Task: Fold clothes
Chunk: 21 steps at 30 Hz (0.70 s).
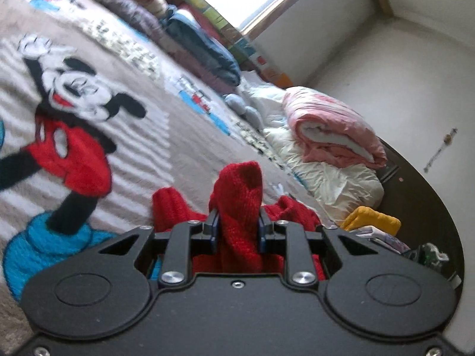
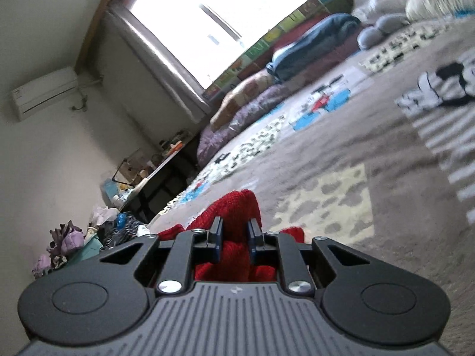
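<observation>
A red knitted garment bunches up between the fingers of my left gripper, which is shut on a thick fold of it. More of the red knit spreads left and right behind the fingers. In the right wrist view my right gripper is shut on another fold of the same red garment, which rises past the fingertips. Both views are tilted. Under the garment lies a beige bedspread with a cartoon mouse print; most of the garment is hidden by the gripper bodies.
A folded pink quilt and white bedding sit at the bed's far end, beside a yellow cloth. Folded blankets line the window side. A cluttered desk and a clothes heap stand beyond the bed's edge.
</observation>
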Each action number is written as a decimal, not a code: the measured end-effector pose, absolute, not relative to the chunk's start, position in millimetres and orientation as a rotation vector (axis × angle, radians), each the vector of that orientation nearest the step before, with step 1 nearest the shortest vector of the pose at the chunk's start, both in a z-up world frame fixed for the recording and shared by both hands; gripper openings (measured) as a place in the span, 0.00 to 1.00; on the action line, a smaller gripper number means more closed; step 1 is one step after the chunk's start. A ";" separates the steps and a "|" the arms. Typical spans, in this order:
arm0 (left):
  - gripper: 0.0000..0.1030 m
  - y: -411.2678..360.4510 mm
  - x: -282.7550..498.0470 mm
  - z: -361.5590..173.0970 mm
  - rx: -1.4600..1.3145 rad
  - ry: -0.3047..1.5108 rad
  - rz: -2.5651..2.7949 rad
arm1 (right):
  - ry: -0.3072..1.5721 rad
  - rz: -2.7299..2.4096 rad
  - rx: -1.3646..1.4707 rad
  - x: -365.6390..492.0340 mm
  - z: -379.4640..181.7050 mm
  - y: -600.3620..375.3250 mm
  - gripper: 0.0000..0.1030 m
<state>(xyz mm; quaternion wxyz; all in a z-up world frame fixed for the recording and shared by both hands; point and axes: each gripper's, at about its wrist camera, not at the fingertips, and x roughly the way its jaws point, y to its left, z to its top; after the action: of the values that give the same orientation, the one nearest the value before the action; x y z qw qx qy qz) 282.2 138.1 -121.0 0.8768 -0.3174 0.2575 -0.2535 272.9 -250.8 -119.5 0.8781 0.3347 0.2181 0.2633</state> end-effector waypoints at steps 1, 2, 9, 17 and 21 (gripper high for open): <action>0.21 138.9 283.9 -123.0 -0.670 0.547 -0.520 | 0.466 0.544 0.719 275.7 -124.9 -251.8 0.18; 0.21 139.6 285.6 -125.1 -0.677 0.557 -0.512 | 0.476 0.538 0.740 278.4 -130.1 -253.0 0.18; 0.45 140.9 278.9 -118.9 -0.645 0.547 -0.457 | 0.563 0.503 0.805 290.9 -151.6 -255.4 0.28; 0.48 123.7 230.3 -65.7 -0.333 0.337 -0.429 | 0.420 0.452 0.492 254.7 -103.3 -245.4 0.35; 0.49 91.7 208.6 -59.7 -0.133 0.304 -0.537 | 0.315 0.505 0.208 223.9 -74.1 -222.6 0.35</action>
<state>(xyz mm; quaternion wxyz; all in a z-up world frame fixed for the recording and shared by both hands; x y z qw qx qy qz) 208.6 91.7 -59.7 0.9506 -0.0654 0.1497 -0.2640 223.9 -222.6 -74.1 0.9507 0.1022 0.1550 0.2484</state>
